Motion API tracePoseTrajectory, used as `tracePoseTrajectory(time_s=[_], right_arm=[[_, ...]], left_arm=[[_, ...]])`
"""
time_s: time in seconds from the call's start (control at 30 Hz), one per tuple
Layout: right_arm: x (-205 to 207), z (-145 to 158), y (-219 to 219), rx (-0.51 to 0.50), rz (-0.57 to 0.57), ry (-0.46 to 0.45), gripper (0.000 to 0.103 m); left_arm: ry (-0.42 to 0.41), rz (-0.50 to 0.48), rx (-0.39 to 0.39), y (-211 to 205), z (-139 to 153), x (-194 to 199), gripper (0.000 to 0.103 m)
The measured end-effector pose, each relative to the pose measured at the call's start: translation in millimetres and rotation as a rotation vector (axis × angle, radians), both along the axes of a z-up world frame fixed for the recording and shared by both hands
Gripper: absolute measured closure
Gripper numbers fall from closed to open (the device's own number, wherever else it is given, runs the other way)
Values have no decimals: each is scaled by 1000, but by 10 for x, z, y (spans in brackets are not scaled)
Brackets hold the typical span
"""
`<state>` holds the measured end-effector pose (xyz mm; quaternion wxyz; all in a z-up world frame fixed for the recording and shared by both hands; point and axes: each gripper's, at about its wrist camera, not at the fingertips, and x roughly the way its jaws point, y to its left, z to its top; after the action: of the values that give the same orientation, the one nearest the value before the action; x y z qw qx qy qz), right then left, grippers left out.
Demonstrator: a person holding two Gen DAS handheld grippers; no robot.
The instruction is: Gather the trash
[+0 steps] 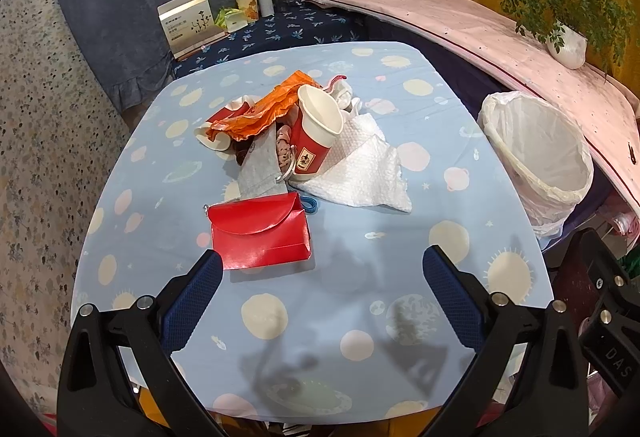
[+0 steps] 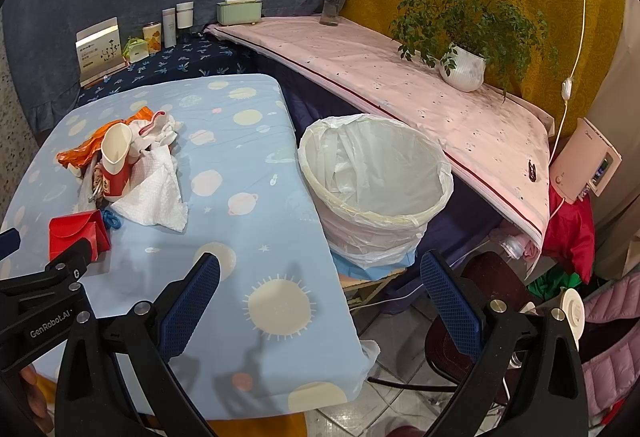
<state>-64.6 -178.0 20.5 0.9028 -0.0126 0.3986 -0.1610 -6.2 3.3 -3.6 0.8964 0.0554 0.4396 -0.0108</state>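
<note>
Both grippers are held low over the near edge of the table point(image 1: 472, 141), and nothing is gripped by either: the left gripper point(image 1: 322, 269) is spread wide with its blue pads apart just short of the red paper box point(image 1: 260, 233), and the right gripper point(image 2: 320, 273) is spread the same way, aimed between the table's right edge and the trash bin point(image 2: 374, 193). The trash pile is best seen from the left wrist: a red-and-white paper cup point(image 1: 316, 133) tipped over on a white paper towel point(image 1: 360, 173), an orange wrapper point(image 1: 264, 109) draped over a second cup behind it, and a grey scrap just beyond the box. Only part of that pile is caught by the right wrist view, but the bin is shown fully there, lined with a white bag, open, and parked just off the table's right side. The left gripper's body is also seen at the right view's left edge. A potted plant point(image 2: 464, 67) and a flower vase point(image 2: 334, 7) are set on the pink shelf beyond the bin, well apart from the trash.
</note>
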Motion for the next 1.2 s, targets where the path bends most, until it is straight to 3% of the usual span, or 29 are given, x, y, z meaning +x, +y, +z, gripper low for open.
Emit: tracePoseTrajectory(time_s=[1.2], right_arm=[[20, 46, -34, -9, -14, -9, 7]], left_arm=[[-26, 0, -20, 2, 82, 60, 8]])
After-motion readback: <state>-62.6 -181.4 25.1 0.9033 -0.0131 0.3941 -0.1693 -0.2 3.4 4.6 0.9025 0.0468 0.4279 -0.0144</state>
